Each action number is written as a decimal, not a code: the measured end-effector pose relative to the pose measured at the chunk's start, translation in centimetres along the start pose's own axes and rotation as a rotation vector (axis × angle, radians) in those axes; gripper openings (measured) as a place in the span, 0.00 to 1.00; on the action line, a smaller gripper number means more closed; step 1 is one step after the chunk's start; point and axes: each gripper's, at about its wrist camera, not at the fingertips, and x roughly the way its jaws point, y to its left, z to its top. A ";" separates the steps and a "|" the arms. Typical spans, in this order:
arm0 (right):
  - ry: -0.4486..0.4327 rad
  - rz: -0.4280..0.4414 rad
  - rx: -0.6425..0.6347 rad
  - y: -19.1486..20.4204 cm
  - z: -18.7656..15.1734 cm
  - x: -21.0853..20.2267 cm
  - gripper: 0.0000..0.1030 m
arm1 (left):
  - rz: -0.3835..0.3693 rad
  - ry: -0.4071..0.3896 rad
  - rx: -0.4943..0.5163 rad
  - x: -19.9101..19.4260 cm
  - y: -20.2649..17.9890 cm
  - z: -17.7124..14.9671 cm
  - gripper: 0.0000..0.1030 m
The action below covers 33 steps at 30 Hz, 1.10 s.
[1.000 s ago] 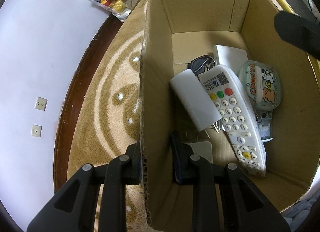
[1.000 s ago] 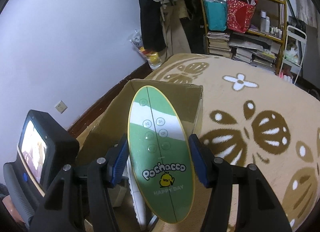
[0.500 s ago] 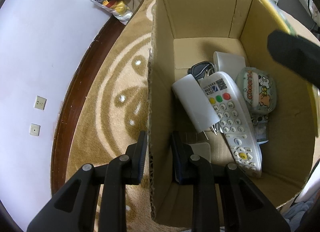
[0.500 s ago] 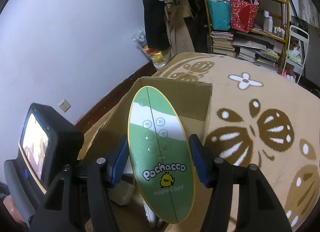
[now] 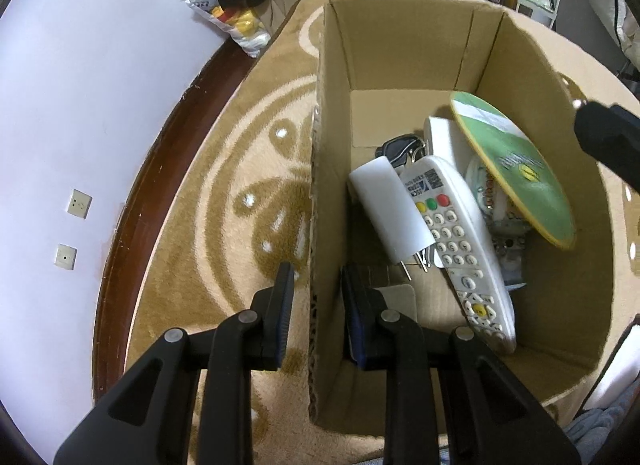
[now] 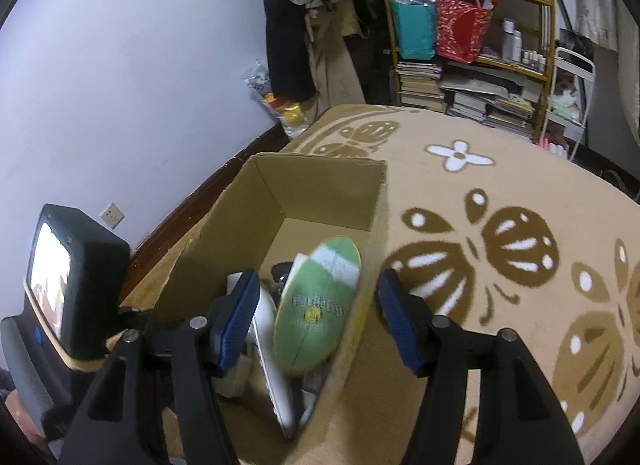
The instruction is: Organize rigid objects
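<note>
An open cardboard box (image 5: pixel 408 45) stands on a patterned carpet. My left gripper (image 5: pixel 316 305) is shut on its left wall, one finger inside and one outside. In the box lie a white remote (image 5: pixel 452 225), a white block (image 5: pixel 388 209), a dark key fob (image 5: pixel 396 149) and a green oval board (image 5: pixel 516 169), which leans tilted on the pile near the right wall. My right gripper (image 6: pixel 318 281) hovers above the box (image 6: pixel 320 193) with its jaws opening. The green board (image 6: pixel 316 305) lies below them, and the blue pads (image 6: pixel 240 313) do not touch it.
Beige and brown carpet (image 6: pixel 500 233) spreads to the right of the box. A white wall with sockets (image 5: pixel 80 203) and a dark skirting run along the left. At the back are a crowded bookshelf (image 6: pixel 472 77), hanging clothes (image 6: pixel 288 25) and a plastic bag (image 5: pixel 228 25).
The green oval board was held upright in my right gripper. Now it is free and lies inside the box, and the right jaws stand wider. The left gripper keeps its hold on the wall.
</note>
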 end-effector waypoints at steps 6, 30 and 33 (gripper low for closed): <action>-0.027 -0.029 0.000 -0.5 -0.5 -2.8 0.76 | -0.022 -0.077 -0.011 -2.6 0.1 -0.5 0.24; -0.251 -0.163 0.032 -2.0 -4.7 -14.5 1.00 | -0.062 -0.442 0.014 -14.2 0.2 -5.3 0.57; -0.284 -0.163 0.038 -2.0 -4.9 -15.2 1.00 | -0.057 -0.465 0.015 -14.9 0.2 -5.7 0.74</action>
